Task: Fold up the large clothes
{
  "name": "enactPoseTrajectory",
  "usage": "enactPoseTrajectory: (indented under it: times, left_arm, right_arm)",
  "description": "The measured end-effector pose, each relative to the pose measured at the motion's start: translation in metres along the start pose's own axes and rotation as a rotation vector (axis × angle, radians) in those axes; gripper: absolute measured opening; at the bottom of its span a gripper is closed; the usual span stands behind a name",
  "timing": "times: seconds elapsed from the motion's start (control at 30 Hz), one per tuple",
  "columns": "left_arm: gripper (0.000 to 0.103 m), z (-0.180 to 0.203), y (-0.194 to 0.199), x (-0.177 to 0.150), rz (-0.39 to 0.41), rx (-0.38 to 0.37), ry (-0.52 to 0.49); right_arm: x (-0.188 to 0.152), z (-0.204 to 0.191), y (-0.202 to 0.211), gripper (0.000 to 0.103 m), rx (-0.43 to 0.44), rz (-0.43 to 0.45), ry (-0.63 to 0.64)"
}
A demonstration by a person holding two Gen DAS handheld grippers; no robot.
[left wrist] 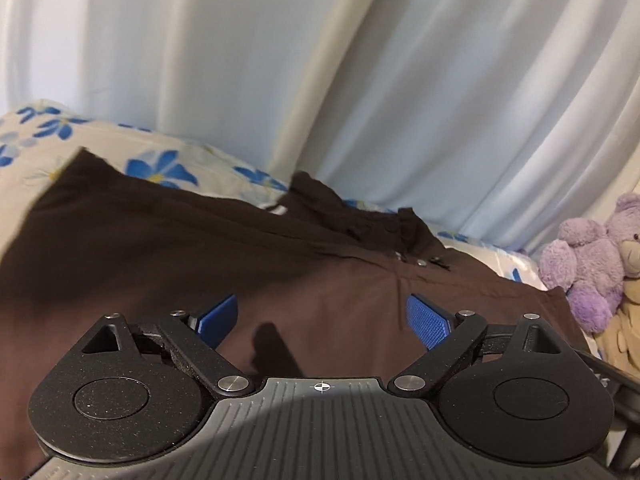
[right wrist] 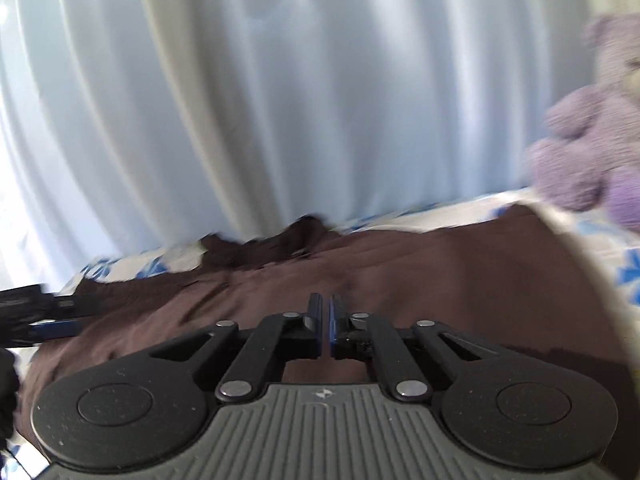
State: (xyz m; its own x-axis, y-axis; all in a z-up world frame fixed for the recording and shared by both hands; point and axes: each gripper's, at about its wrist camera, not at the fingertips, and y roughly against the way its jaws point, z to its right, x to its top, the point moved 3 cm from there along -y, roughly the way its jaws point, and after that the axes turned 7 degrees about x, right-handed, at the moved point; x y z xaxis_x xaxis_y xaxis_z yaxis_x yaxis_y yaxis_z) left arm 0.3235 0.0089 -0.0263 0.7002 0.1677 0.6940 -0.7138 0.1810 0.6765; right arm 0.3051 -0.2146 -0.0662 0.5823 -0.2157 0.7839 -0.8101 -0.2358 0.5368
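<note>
One pale curtain point(left wrist: 280, 60) hangs behind the bed. One bed sheet point(left wrist: 168, 156), cream with blue flowers, covers the bed. One dark brown garment point(left wrist: 160, 248) lies spread flat on the sheet, its collar with snaps point(left wrist: 420, 262) toward the curtain. One purple plush bear point(left wrist: 588, 256) sits to the right of the garment. Left tool point(left wrist: 324, 316): jaws wide apart above the garment, nothing between them. Right tool point(right wrist: 325, 322): jaws closed together, no cloth visibly pinched.
</note>
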Motion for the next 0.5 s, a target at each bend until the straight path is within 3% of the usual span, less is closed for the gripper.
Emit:
enactPoseTrajectory:
  times: [0.13, 0.27, 0.5]
  left_arm:
    - [0.095, 0.022, -0.032, -0.002, -0.002, 0.044, -0.032]
    - [0.096, 0.028, -0.063, -0.002, 0.041, 0.139, -0.104]
    - [0.102, 0.025, -0.088, -0.003, 0.065, 0.159, -0.129]
  right_arm:
    - [0.005, -0.027, -0.05, 0.001, 0.015, -0.025, 0.024]
    - [-0.009, -0.017, -0.089, 0.0, -0.008, -0.072, 0.03]
    - [-0.029, -0.005, -0.097, 0.0, 0.018, -0.049, 0.057]
